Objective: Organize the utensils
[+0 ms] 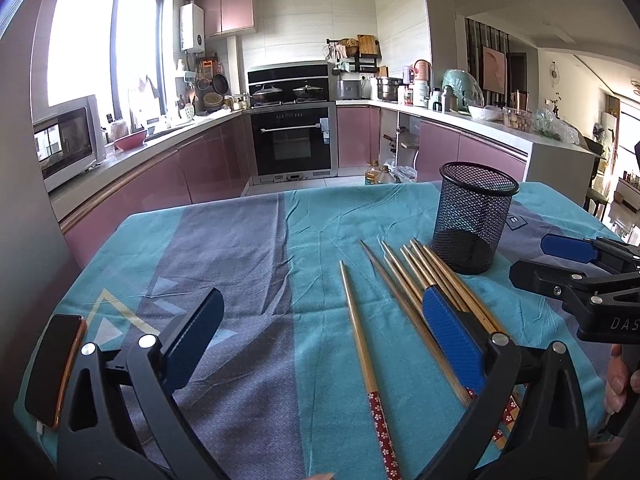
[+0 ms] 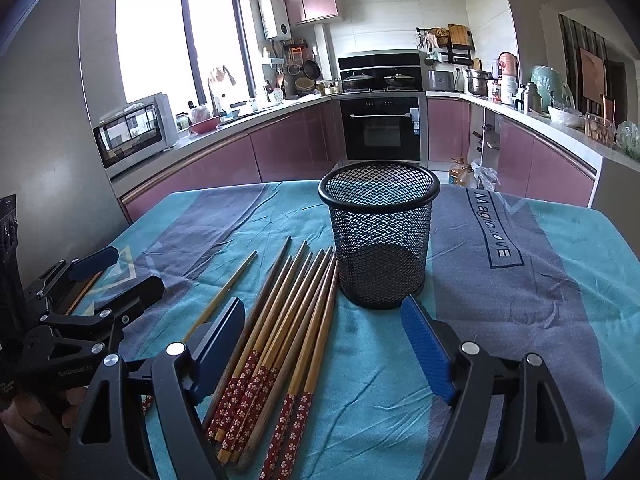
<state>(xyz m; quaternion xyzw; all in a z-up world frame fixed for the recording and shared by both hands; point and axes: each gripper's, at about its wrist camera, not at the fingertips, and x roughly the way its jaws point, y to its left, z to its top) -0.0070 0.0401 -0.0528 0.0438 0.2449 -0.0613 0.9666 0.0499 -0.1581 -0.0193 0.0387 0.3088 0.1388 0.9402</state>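
A kitchen with pink cabinets lies behind a surface spread with a teal and grey cloth. At the far left, outside the left gripper's fingers, a phone lies near the cloth's edge. Those fingers stand wide apart with nothing pressed between them; a single chopstick lies in the gap, and the main bundle of chopsticks runs under and past the right-hand finger. The right gripper is likewise open and empty, the bundle lying just inside its left finger, with the mesh cup standing upright and empty straight ahead, beyond the fingertips and beside the chopstick tips.

By my reading, no chopstick has gone into the cup yet: this is the approach to a first pick. Next, one gripper must lower and close on a chopstick, then lift it and tip it into the cup.

The chopsticks' patterned ends run under the fingers and out of frame, so their count is unclear.
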